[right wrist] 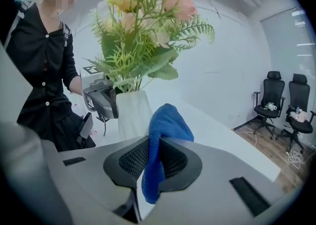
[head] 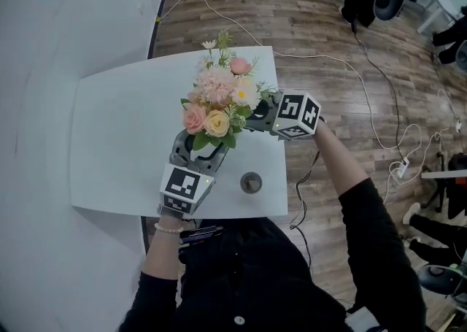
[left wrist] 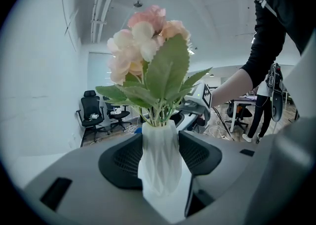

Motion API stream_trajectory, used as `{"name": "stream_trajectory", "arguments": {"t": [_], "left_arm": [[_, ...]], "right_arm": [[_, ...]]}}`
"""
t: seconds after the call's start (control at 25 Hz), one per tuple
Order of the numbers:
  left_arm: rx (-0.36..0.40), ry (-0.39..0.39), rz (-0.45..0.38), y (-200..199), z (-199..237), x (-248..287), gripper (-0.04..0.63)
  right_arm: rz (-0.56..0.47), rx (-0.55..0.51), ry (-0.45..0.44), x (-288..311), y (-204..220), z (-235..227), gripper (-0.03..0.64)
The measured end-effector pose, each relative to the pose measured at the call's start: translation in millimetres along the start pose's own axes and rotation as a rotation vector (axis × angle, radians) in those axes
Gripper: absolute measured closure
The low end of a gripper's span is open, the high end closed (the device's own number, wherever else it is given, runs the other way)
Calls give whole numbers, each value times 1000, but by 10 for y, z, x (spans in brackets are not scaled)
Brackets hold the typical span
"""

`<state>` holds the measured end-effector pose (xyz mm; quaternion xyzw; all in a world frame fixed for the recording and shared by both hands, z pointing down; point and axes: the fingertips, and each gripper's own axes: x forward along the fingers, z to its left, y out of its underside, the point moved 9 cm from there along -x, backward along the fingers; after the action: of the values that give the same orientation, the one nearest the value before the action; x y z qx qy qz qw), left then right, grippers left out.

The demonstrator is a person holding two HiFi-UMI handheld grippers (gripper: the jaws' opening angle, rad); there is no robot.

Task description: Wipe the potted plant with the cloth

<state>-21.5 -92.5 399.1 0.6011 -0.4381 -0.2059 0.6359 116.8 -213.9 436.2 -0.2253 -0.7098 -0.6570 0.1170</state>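
the left gripper [head: 195, 149], at 6 o'clock of the blooms, is clamped on the potted plant [head: 217, 101] over the table [head: 124, 141], the right gripper [right wrist: 155, 157] at 3 o'clock pinching the cloth [right wrist: 165, 120].

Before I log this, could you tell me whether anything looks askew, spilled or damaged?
Nothing stands out: the vase sits upright in the left tool, the flowers look intact, the right tool clamps the cloth, and the table shows no spill.
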Motion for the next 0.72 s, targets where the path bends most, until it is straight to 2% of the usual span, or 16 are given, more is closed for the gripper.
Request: {"name": "stream_trajectory", "arguments": {"t": [0.28, 0.6, 0.72], "left_arm": [[-3, 2, 1, 3, 7, -6, 354], [-26, 0, 4, -32, -2, -12, 354], [-12, 12, 1, 11, 2, -1, 354]], "right_arm": [[27, 72, 44, 75, 249, 61, 543], [43, 176, 159, 184, 531, 202, 543], [48, 225, 205, 232, 640, 271, 543]]}}
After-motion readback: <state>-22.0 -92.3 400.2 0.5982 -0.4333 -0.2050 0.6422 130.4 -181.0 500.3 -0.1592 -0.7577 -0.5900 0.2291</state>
